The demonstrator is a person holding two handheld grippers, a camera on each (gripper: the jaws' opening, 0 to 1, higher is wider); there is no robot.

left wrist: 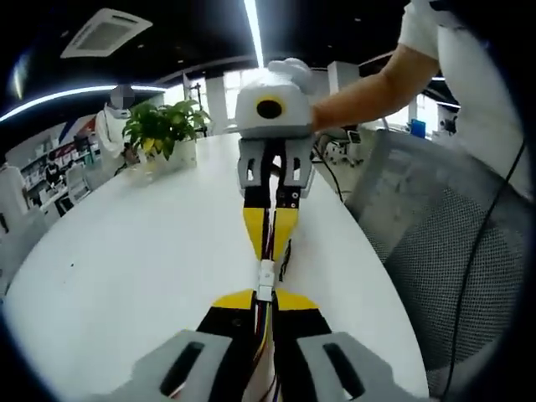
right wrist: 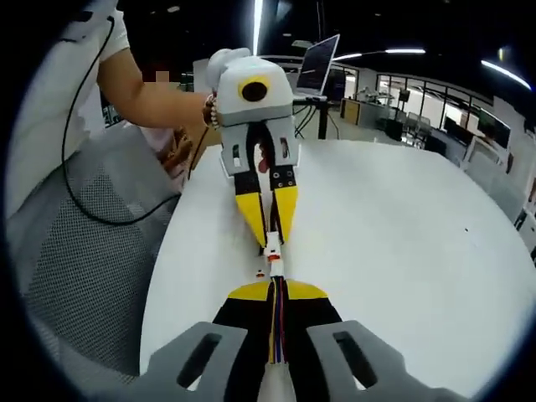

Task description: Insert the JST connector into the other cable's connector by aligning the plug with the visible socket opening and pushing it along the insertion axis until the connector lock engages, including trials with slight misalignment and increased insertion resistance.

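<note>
Two small white JST connectors meet end to end above the white table (left wrist: 126,260). In the left gripper view, my left gripper (left wrist: 265,295) is shut on the near cable, whose coloured wires (left wrist: 263,352) run back between its yellow-tipped jaws. Its white connector (left wrist: 265,289) pokes out in front. My right gripper (left wrist: 270,249) faces it from the far side, shut on the other connector (left wrist: 266,270). In the right gripper view, my right gripper (right wrist: 275,287) holds its wires (right wrist: 276,327) and connector (right wrist: 275,268) against the left gripper's (right wrist: 272,237) connector (right wrist: 273,245). Whether the lock has caught cannot be told.
A potted plant (left wrist: 163,130) stands at the table's far side. A grey mesh chair (left wrist: 452,251) is by the table edge, with a black cord across it. A person's arm (left wrist: 368,84) holds the opposite gripper. A laptop (right wrist: 322,59) sits at the far edge.
</note>
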